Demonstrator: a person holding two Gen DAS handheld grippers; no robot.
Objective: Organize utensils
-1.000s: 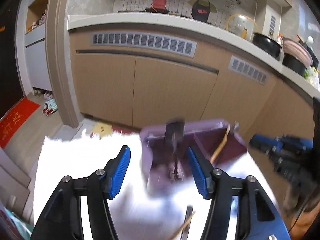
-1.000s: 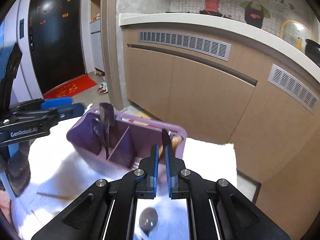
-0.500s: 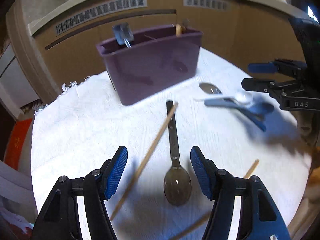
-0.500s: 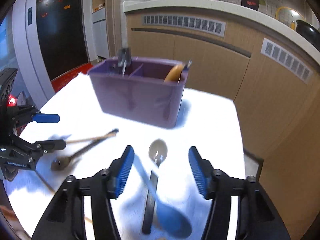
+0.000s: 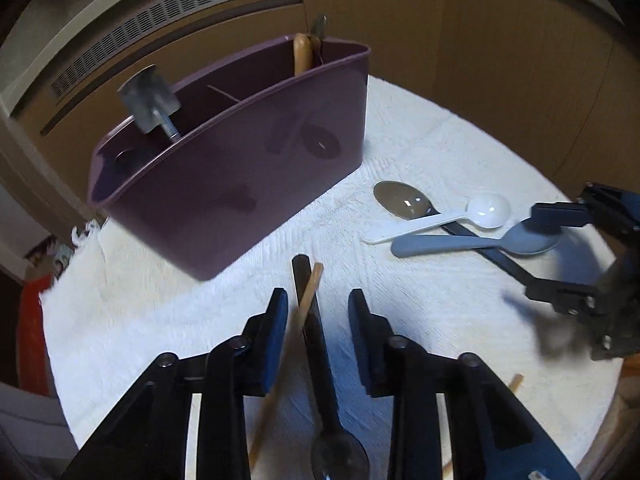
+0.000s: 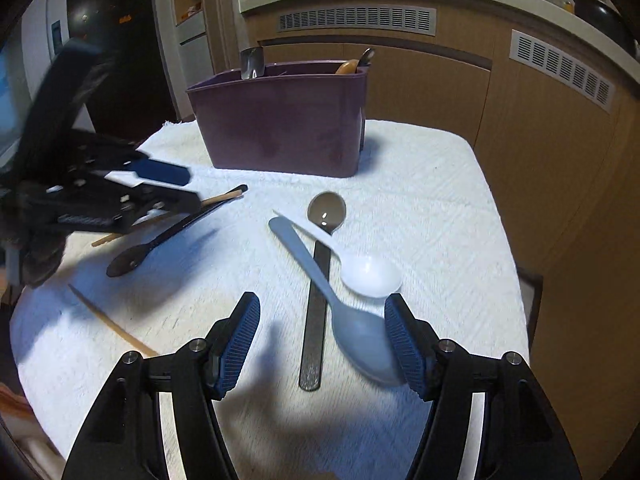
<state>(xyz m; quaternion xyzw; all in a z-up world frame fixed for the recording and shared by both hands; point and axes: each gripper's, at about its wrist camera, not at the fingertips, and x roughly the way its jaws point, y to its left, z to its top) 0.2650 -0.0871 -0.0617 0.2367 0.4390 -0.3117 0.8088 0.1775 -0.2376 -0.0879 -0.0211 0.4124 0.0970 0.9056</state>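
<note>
Left wrist view: the left gripper point(image 5: 318, 306), jaws closing without yet pinching, straddles a dark-handled spoon point(image 5: 316, 344) and a wooden chopstick point(image 5: 298, 320) at lower centre; the purple plastic utensil caddy point(image 5: 240, 168) sits upper left on the white towel point(image 5: 420, 300).

Right wrist view: the right gripper point(image 6: 322, 344), jaws opening and released, frames a grey-blue plastic spoon point(image 6: 352, 332) at lower centre. No legible writing.

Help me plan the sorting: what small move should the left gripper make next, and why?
Probably finish closing. The left gripper is closing with the dark spoon handle and a chopstick between its fingers, so shift slightly to catch only the spoon before lifting it to the purple caddy.
</note>
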